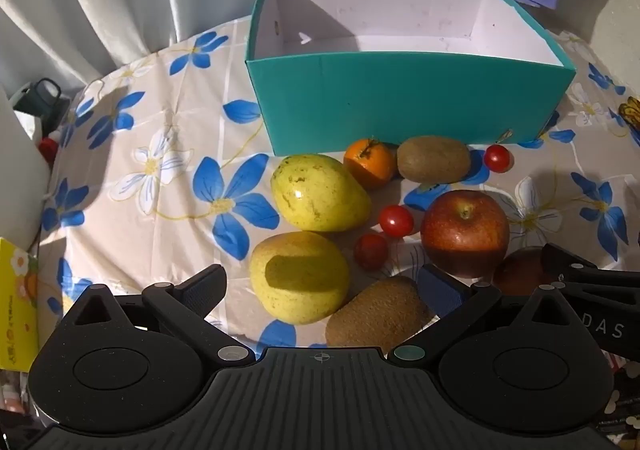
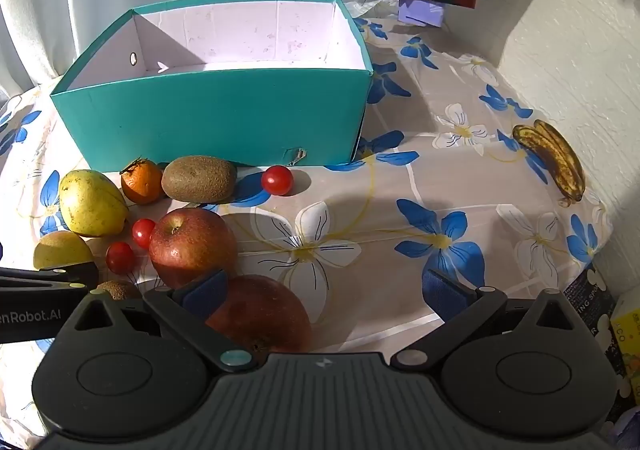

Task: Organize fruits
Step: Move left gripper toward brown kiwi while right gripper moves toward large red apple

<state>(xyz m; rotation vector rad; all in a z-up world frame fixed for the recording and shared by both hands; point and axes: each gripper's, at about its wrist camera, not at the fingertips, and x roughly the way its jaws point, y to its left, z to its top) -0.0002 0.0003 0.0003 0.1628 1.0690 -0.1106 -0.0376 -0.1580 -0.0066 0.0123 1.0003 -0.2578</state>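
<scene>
Jaws on both tools stand wide apart with nothing between the pads: the left gripper (image 1: 322, 290) hovers over the near pear (image 1: 300, 276) and a kiwi (image 1: 378, 314), while the right gripper (image 2: 326, 290) hangs above the near apple (image 2: 262, 316), whose left side sits just under the left pad. No fruit is in the teal box (image 2: 216, 118) yet; its white floor is bare. The fruit lies in a loose cluster on the flowered table (image 2: 400, 218) in front of the box: a second pear (image 1: 318, 198), a tangerine (image 1: 370, 164), a second kiwi (image 1: 434, 159), a second apple (image 1: 464, 232) and three cherry tomatoes (image 1: 396, 221), with a spotted banana (image 2: 554, 160) well apart near the wall. The step looks like a first pick. It would go best if each tool centred on one fruit before closing, gripping the pear across its widest part, since round waxy fruit may squirt out. Neighbours touch closely, so a straight descent should avoid nudging the tomatoes into rolling
</scene>
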